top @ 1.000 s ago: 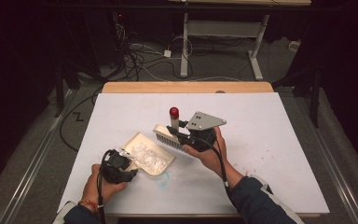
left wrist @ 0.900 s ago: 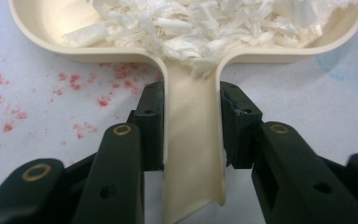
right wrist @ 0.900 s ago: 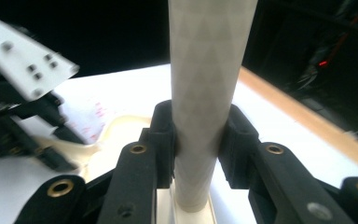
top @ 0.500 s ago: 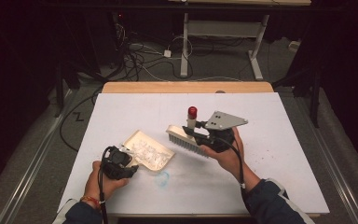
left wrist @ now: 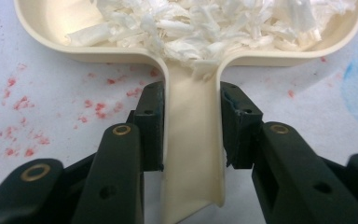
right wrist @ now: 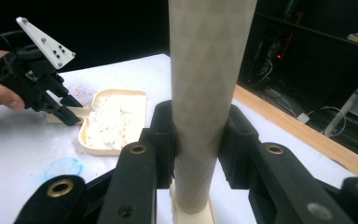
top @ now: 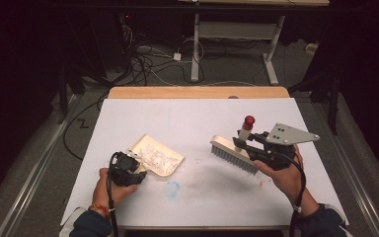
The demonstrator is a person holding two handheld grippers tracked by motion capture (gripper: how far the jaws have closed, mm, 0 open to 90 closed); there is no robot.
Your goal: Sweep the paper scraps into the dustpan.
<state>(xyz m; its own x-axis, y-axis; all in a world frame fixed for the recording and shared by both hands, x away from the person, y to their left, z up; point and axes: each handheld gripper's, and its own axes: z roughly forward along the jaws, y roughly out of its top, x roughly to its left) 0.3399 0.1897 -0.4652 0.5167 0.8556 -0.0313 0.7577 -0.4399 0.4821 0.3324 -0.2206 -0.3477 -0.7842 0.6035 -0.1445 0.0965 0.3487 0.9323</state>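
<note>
A cream dustpan heaped with white shredded paper lies on the white table, left of centre. My left gripper is shut on the dustpan's handle, one jaw on each side of it. At the right, my right gripper is shut on the upright handle of a brush with a red knob on top. The brush head hangs just above the table, its bristles down, well apart from the dustpan. The right gripper view also shows the left gripper at the pan.
A blue smudge marks the table in front of the dustpan. Red specks dot the cover around the handle. A wooden strip runs along the far edge. Beyond it are floor cables and a desk frame.
My right gripper has carried the brush to the right, away from the dustpan. The left gripper and the dustpan have stayed put.
</note>
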